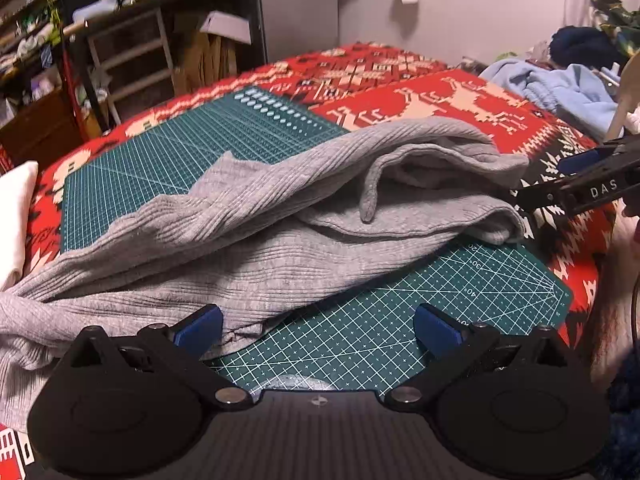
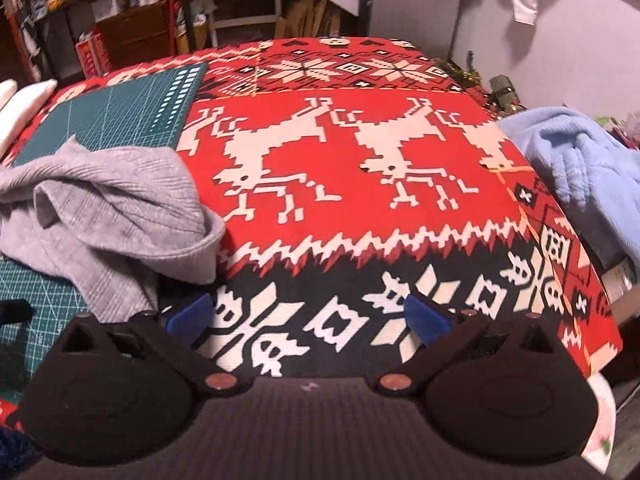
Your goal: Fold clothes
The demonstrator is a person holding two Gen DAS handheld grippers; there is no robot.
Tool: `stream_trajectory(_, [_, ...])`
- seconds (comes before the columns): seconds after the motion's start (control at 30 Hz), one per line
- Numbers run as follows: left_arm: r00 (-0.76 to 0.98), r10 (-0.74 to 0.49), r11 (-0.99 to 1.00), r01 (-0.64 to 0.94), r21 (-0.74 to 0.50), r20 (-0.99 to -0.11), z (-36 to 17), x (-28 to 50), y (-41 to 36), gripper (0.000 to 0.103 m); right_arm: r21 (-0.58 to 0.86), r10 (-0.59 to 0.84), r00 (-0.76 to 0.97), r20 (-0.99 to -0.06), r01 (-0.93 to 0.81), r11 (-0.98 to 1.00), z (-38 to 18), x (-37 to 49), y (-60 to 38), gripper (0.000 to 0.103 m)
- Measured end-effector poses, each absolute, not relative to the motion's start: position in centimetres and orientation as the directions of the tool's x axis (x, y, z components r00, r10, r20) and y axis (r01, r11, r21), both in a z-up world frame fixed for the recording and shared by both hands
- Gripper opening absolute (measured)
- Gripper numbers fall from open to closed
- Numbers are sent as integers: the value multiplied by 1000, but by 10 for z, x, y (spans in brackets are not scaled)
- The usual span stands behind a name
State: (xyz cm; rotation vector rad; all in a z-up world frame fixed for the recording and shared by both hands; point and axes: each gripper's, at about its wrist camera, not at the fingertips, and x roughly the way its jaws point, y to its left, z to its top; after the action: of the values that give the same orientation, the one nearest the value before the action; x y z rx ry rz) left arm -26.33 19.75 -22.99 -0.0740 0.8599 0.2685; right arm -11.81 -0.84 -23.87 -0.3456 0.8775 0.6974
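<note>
Left tool [image 1: 318, 326]: jaws spread wide, holding nothing. Its left blue pad [image 1: 204, 322] sits at the near hem of the grey ribbed garment [image 1: 256, 216]; whether it touches the cloth cannot be told. The other pad is over bare green cutting mat [image 1: 400, 320], clear of the fabric.

Right tool [image 2: 310, 316]: jaws spread wide, holding nothing. Both pads are over the black-and-white band of the patterned cloth [image 2: 340, 208] that covers the worktop, just beside the garment's right-hand end. In the left wrist view this tool enters from the right edge, close to the garment's folded end.

Garment position: it lies in a loose, partly doubled heap across the mat, on the left half of the worktop. Its long body runs off toward the near left edge; its folded end reaches the mat's right edge.

Edges and open room: the near right corner of the mat is bare. The red reindeer panel toward the far side of the worktop is uncovered. A light blue fleece garment [image 2: 584, 168] is heaped at the right edge. A white cloth [image 1: 16, 216] lies at the left edge.
</note>
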Motion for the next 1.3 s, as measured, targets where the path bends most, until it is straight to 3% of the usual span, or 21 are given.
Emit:
stream_trajectory(0.23, [665, 180, 976, -215, 46, -725, -232, -271, 201, 103, 0, 440, 479, -760, -676, 737, -241, -125, -14, 103])
stream_trajectory(0.4, [630, 156, 981, -186, 47, -761, -227, -263, 204, 103, -1, 444, 475, -760, -684, 730, -242, -124, -14, 103])
stream_trajectory(0.5, [609, 151, 986, -154, 71, -779, -220, -260, 203, 88, -1, 431, 463, -775, -683, 731, -240, -121, -11, 103])
stream_trajectory(0.57, [598, 144, 989, -118, 91, -789, -214, -260, 204, 72, 8, 432, 440, -787, -694, 720, -239, -119, -11, 102])
stream_trajectory(0.73, [594, 49, 998, 11, 69, -803, -183, -259, 203, 64, 191, 529, 336, -779, -677, 711, -225, -110, -32, 100])
stream_trajectory(0.87, [597, -12, 973, 193, 129, -802, -156, -244, 185, 48, 224, 576, 333, -747, -690, 689, -212, -119, -46, 89])
stream_trajectory(0.97, [590, -93, 925, 349, 149, -802, -142, -219, 164, 45, 225, 601, 334, -726, -710, 667, -208, -126, -53, 82])
stream_trajectory(1.1, [561, -187, 807, 556, 199, -807, -134, -182, 128, 45, 259, 625, 324, -710, -705, 660, -206, -128, -63, 61])
stream_trajectory(1.3, [438, -190, 627, 743, 235, -879, -158, -122, 77, 46, 303, 636, 371, -677, -647, 700, -199, -125, -89, 60])
